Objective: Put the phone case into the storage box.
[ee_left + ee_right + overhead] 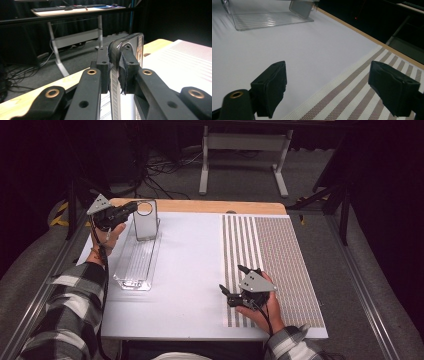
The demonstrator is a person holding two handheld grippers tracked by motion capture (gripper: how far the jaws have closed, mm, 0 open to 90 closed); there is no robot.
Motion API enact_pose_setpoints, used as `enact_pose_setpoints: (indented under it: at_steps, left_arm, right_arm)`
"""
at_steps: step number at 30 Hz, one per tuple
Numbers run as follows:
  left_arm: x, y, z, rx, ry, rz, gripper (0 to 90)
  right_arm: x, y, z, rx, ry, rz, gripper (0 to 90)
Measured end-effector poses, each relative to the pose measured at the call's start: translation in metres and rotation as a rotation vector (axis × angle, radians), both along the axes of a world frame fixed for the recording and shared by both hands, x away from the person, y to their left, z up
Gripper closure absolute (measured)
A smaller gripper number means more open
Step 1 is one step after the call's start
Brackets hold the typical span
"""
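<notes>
We pinched upright clear plastic panel (145, 220) in left gripper (131, 209) near table's far-left corner; right gripper (327, 87) gaped wide, idle; thin edge grip risked slipping.

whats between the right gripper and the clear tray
Nothing: in the high view, bare white table separates the right gripper from the clear tray.

A striped woven mat (285, 255) lies beneath the right claw (231, 278) and spreads away to its right. A white sheet (190, 270) covers the counter (200, 206) between that claw and the left claw (133, 208). Beyond the left claw, a white-legged desk (245, 142) stands on grey carpet (240, 175), with cables (165, 167) nearby.
</notes>
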State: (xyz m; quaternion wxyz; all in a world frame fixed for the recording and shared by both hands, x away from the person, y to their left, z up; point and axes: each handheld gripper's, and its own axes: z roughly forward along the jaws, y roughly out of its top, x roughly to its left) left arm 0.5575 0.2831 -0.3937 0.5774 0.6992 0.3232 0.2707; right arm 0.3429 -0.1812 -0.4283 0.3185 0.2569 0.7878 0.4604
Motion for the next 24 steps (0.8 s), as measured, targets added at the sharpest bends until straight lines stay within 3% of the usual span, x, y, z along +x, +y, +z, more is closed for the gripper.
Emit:
enact_pose_setpoints:
  at_steps: [13, 17, 24]
  left_arm:
    - [0.0012, -0.0008, 0.0019, 0.042, 0.012, 0.014, 71.7]
    - [0.0035, -0.0001, 0.0029, 0.050, 0.019, -0.005, 77.7]
    - [0.0103, 0.0001, 0.0031, 0.064, 0.029, 0.003, 77.4]
  right_arm:
    - [-0.0010, 0.0028, -0.0008, -0.012, 0.002, 0.014, 15.6]
    - [-0.0014, 0.0034, -0.0010, -0.017, 0.002, 0.018, 15.6]
    - [-0.0009, 0.0048, -0.0026, -0.032, 0.013, 0.036, 15.7]
